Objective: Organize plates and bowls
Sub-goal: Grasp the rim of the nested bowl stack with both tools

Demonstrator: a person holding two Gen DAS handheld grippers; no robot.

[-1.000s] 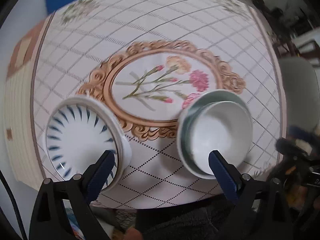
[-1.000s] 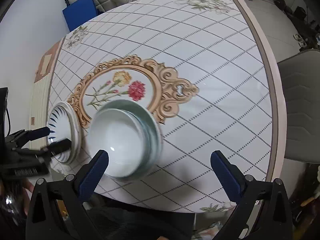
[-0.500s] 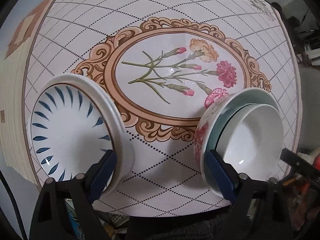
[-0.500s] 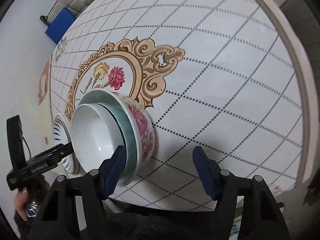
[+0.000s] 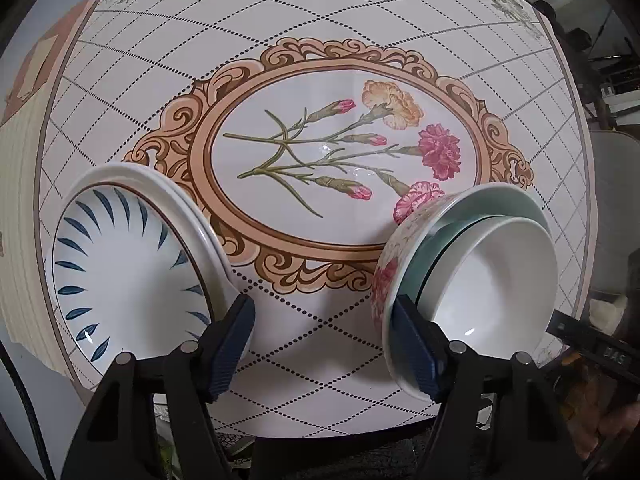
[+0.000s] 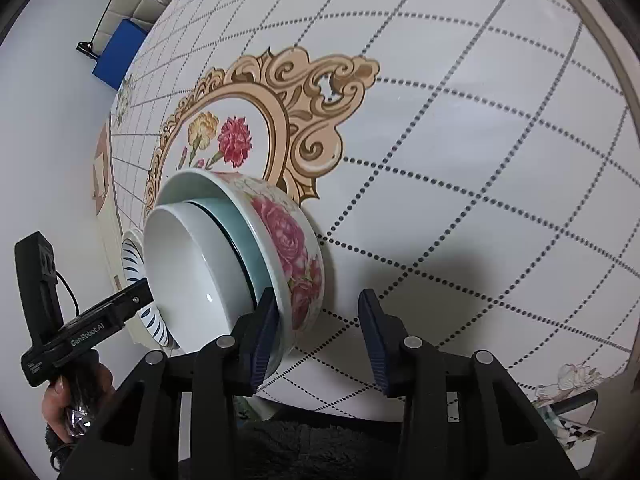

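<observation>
Both tools had just been closing: left tool (image 5: pixel 324 342) gaped over bare tabletop (image 5: pixel 320 32); right tool (image 6: pixel 320 332) straddled the floral bowl (image 6: pixel 296 256) wall, ungripped.

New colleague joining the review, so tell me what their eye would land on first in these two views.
First, the printed oval frame of carnations in the middle of the tablecloth. Next, near the front edge, the nested bowls: a white bowl inside a teal one inside a pink-rose bowl. To their left in the left wrist view sits the blue-leaf plate on other plates.
</observation>
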